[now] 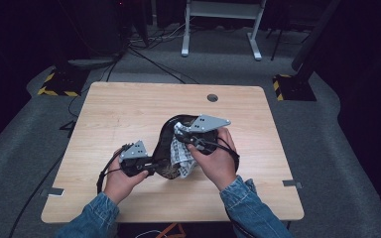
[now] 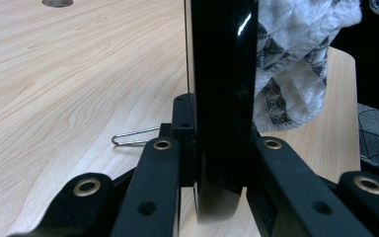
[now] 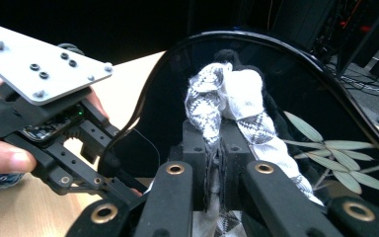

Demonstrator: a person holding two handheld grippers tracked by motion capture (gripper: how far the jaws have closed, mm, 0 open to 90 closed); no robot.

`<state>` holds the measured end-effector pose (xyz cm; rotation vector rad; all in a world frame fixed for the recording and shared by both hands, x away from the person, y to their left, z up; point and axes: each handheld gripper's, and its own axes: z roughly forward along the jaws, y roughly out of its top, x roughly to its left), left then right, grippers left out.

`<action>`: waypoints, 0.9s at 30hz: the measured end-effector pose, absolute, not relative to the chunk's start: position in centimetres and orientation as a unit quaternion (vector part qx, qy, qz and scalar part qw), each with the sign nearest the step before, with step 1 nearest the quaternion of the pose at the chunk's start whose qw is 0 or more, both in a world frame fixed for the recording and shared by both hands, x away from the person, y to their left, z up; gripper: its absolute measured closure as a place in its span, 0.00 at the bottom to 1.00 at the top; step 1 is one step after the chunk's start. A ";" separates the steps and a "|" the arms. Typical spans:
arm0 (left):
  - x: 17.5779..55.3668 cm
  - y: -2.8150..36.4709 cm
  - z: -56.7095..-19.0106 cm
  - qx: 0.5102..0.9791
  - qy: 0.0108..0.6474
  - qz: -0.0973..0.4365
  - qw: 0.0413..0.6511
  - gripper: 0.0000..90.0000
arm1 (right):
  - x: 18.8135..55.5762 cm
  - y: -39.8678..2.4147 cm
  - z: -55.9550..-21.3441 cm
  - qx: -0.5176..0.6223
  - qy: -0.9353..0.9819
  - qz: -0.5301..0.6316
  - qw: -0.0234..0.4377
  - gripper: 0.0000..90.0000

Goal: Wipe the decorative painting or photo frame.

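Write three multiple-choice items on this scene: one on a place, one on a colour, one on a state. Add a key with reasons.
1. Where is the cloth?
A. against the inside of the black plate
B. on the floor
C. folded at the table's far edge

2. What colour are the leaves painted on the plate?
A. red
B. pale green
C. blue

3. How does the left gripper stand?
A. wide open above the table
B. lying on the table, let go
C. shut on the plate's rim

Key: 1 A, the right gripper, shut on the cloth, presses it onto the plate's inside; 2 B, pale green leaves show in the right gripper view; 3 C, its jaws clamp the plate edge-on in the left gripper view.
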<state>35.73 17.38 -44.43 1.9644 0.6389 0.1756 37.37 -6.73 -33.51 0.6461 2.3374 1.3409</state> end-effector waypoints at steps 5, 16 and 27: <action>35.7 17.4 -44.4 0.814 0.267 0.072 0.511 0.89 | 37.8 -7.6 -33.7 0.242 0.826 0.474 0.188 0.95; 35.7 17.3 -44.4 0.816 0.264 0.073 0.509 0.89 | 39.1 -10.1 -34.3 0.279 0.815 0.467 0.199 0.95; 35.6 17.3 -44.4 0.816 0.264 0.073 0.509 0.88 | 40.3 -12.3 -35.1 0.313 0.806 0.457 0.207 0.95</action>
